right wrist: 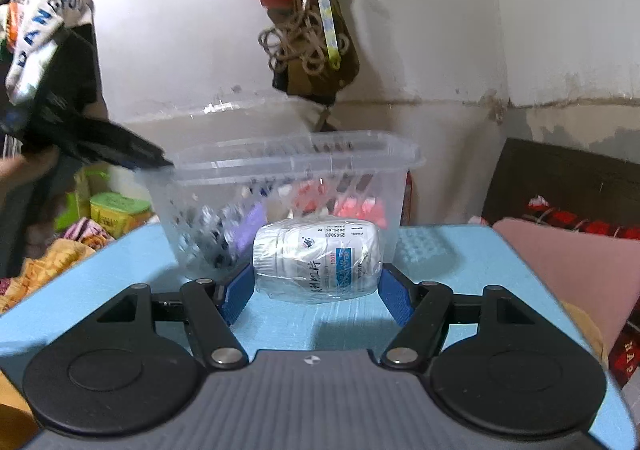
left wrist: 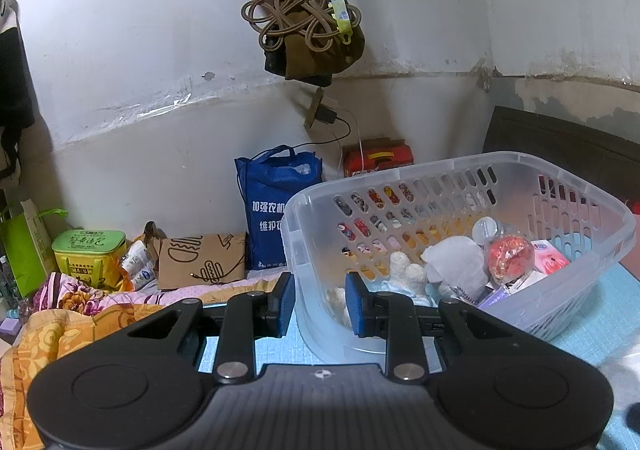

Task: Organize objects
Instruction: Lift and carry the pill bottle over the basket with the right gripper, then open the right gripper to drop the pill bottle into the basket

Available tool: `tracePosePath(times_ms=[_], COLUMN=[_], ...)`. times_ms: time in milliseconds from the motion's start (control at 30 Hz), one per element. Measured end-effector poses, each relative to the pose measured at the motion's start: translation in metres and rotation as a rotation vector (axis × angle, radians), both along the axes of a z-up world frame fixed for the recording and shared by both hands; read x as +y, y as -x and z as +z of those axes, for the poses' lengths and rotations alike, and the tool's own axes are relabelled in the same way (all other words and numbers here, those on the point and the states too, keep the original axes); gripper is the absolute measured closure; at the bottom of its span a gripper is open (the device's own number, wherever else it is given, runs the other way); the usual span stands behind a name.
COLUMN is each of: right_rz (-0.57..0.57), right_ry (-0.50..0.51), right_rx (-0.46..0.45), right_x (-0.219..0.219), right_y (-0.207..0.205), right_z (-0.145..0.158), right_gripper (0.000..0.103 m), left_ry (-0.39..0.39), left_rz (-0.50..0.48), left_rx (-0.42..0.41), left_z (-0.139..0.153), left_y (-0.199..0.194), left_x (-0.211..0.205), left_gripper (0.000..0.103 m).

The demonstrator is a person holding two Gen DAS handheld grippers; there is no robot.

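A clear plastic basket (left wrist: 600, 206) stands on the light blue mat (left wrist: 600, 318). It holds a white plush toy (left wrist: 408, 270), a red ball (left wrist: 510, 256), a pink packet (left wrist: 554, 256) and other small items. My left gripper (left wrist: 320, 302) is shut on the basket's near left corner wall. In the right wrist view the basket (right wrist: 360, 154) is straight ahead, and the left gripper (right wrist: 132, 154) shows as a dark blur at its left rim. My right gripper (right wrist: 316, 286) is shut on a white medicine bottle (right wrist: 316, 258) wrapped in clear film, lying sideways just above the mat (right wrist: 120, 250).
A blue tote bag (left wrist: 272, 206), a brown paper bag (left wrist: 200, 258), a green tin (left wrist: 90, 254) and a red box (left wrist: 378, 160) line the wall behind. Floral bedding (left wrist: 60, 314) lies left; a pink cushion (right wrist: 560, 262) lies right. Cords and bags (left wrist: 304, 18) hang on the wall.
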State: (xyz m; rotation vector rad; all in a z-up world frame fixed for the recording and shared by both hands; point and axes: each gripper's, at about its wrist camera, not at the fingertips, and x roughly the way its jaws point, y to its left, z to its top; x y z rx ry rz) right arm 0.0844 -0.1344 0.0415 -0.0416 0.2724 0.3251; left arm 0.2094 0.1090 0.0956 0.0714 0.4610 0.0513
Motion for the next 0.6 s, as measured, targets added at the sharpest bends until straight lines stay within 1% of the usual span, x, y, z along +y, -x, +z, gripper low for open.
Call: tracePosePath(times_ms=[100, 200, 367, 500, 600], right_rz=[0.011, 0.034, 0.109, 0.118, 0.107], right_ry=[-0.014, -0.030, -0.071, -0.017, 0.063], right_rx=[-0.039, -0.059, -0.062, -0.088, -0.033], right_x=[-0.006, -0.009, -0.011, 0.014, 0.049], right_y=[0.010, 0.013, 0.002, -0.023, -0.056], right_z=[0.018, 0.037, 0.064, 0.087, 0.094], right_gripper=[0.032, 0.032, 0.032, 0.032, 0.032], left_ry=[0.002, 0.000, 0.002, 0.003, 0.002], left_rz=[0.000, 0.001, 0.001, 0.004, 0.007], left_rx=[0.003, 0.003, 0.003, 0.006, 0.008], left_z=[0.000, 0.001, 0.001, 0.001, 0.001], left_y=[0.000, 0.000, 0.000, 0.000, 0.000], left_x=[0.000, 0.000, 0.000, 0.000, 0.000], left_gripper=[0.072, 0.072, 0.072, 0.072, 0.072])
